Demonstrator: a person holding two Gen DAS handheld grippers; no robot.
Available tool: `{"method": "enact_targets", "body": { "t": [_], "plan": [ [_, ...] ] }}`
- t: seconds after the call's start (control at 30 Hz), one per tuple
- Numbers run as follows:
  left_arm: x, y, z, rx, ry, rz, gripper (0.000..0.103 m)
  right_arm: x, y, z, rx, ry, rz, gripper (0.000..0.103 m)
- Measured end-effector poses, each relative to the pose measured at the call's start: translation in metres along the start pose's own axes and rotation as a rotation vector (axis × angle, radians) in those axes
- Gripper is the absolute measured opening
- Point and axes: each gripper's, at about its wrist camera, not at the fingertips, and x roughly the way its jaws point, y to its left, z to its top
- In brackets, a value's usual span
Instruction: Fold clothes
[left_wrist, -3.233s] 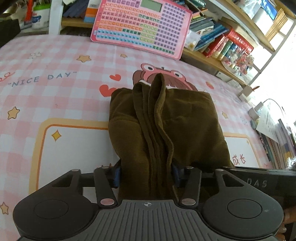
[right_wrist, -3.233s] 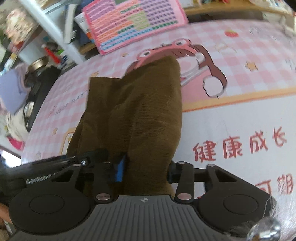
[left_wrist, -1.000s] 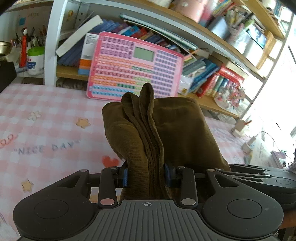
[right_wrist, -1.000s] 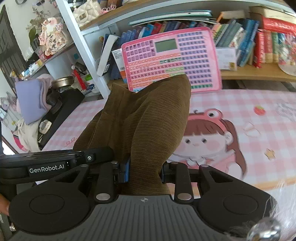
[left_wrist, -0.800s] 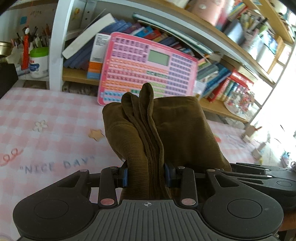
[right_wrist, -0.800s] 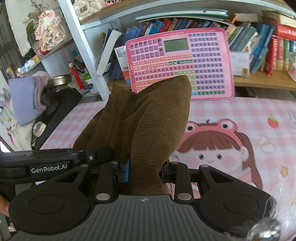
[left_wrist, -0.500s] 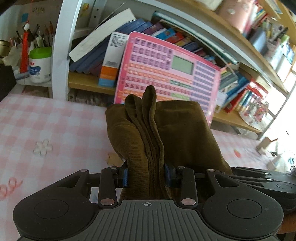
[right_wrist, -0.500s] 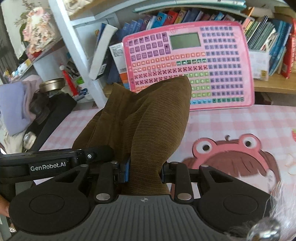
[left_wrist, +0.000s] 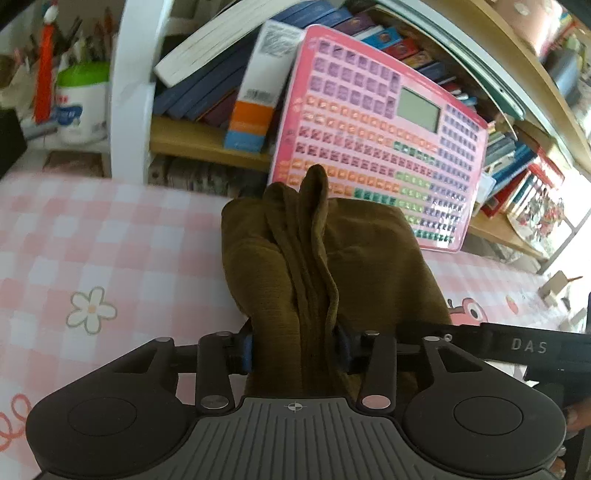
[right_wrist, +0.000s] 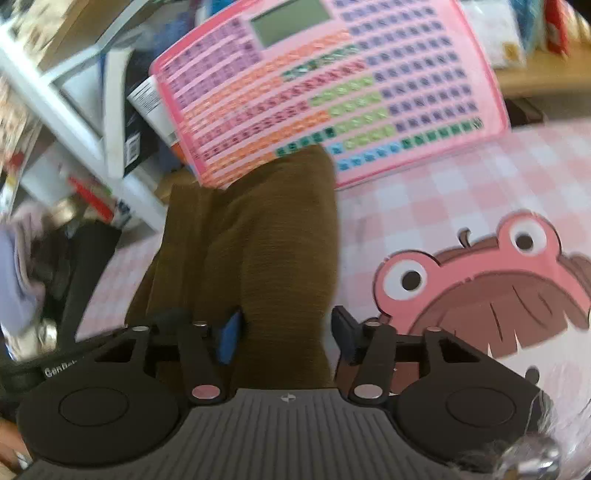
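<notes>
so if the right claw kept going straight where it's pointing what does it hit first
Most likely the brown garment itself, which lies between its just-opened jaws and bunches up ahead of the right claw. Beyond that, probably the pink keyboard toy leaning at the shelf, though depth is unclear.

Bright daylight from the right, blown-out glare there; fisheye bending at edges; right wrist view motion-blurred.

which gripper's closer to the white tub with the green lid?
Left. The tub sits up-left of the left gripper; the right gripper flanks the brown garment on the far side.
</notes>
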Motion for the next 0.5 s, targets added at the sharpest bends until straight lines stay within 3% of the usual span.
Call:
{"method": "enact_targets", "body": {
  "t": [0.27, 0.5],
  "plan": [
    [-0.022, -0.006, 0.002, 0.04, -0.063, 0.058, 0.052, -0.022, 0.003, 0.001, -0.016, -0.058, -0.07, 0.059],
    [-0.06, -0.02, -0.01, 0.082, -0.172, 0.104, 0.069, -0.059, 0.014, -0.008, -0.13, -0.157, -0.175, 0.061]
  ]
}}
